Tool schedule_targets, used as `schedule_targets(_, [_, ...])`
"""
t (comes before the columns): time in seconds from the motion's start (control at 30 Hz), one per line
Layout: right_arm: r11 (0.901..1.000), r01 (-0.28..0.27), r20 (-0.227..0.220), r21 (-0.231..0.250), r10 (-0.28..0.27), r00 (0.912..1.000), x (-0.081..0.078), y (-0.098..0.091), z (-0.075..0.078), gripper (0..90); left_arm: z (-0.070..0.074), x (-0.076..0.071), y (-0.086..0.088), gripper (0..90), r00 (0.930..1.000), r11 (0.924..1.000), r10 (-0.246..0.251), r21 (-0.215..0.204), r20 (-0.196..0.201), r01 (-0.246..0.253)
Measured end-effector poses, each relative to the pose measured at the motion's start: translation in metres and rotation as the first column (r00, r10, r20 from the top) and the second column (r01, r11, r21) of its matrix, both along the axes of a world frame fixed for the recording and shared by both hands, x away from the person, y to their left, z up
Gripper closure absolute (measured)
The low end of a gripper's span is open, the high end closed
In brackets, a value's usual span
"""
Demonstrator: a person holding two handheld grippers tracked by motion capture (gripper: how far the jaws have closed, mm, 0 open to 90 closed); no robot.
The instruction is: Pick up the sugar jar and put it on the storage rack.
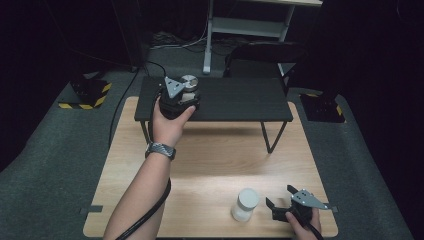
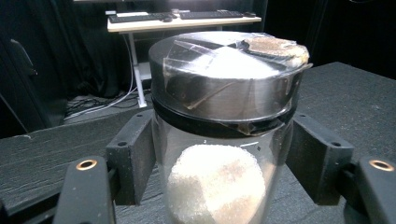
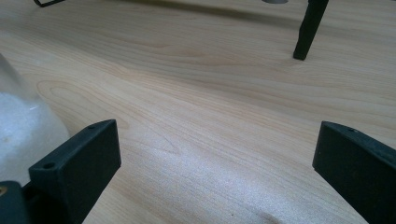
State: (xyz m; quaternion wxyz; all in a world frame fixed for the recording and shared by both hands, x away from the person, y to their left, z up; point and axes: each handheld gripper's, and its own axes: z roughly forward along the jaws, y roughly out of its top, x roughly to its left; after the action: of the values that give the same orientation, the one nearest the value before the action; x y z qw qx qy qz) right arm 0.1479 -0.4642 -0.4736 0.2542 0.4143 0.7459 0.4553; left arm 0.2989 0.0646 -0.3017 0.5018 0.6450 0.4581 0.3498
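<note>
A clear jar with a silver metal lid [image 1: 188, 80] stands on the left part of a low black shelf [image 1: 240, 97]. My left gripper [image 1: 186, 93] is shut on it from the near side. In the left gripper view the pads [image 2: 133, 154] press both sides of this jar [image 2: 224, 93], which holds white powder. A second jar with a white lid [image 1: 245, 204] stands on the wooden table [image 1: 210, 155] near its front edge. My right gripper [image 1: 279, 196] rests just right of it, open with nothing between its jaws. In the right gripper view [image 3: 217, 158] that jar [image 3: 18, 126] sits outside the left jaw.
The black shelf stands on thin legs [image 3: 308, 28] at the table's far end. Behind it are a dark chair [image 1: 260, 52] and a desk frame [image 1: 250, 25]. Yellow-black striped bases [image 1: 85, 95] sit on the grey floor at both sides.
</note>
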Motion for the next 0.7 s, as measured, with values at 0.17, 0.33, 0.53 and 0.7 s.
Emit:
schedule_targets(0.17, [1.0000, 0.000, 0.001, 0.000, 0.000, 1.0000, -0.0003, 0.0001, -0.0001, 0.7, 0.0008, -0.0001, -0.0005, 30.3, 1.0000, 1.0000, 0.003, 0.001, -0.003, -0.003])
schedule_targets(0.33, [1.0000, 0.001, -0.001, 0.002, -0.001, 1.0000, 0.0001, -0.0003, 0.0000, 0.7, 0.0011, -0.0005, -0.0012, 26.9, 1.0000, 0.9999, 0.005, -0.010, -0.003, -0.005])
schedule_targets(0.53, [1.0000, 0.000, -0.001, 0.004, 0.000, 1.0000, 0.0001, -0.0006, -0.0001, 0.7, 0.0038, -0.0030, -0.0038, 15.9, 1.0000, 0.9999, 0.009, -0.006, 0.004, -0.009])
schedule_targets(0.7, [1.0000, -0.002, -0.001, 0.003, 0.002, 1.0000, 0.0003, -0.0005, -0.0001, 0.7, 0.0046, -0.0052, -0.0032, 5.3, 0.9999, 0.9999, 0.014, -0.010, 0.003, -0.014])
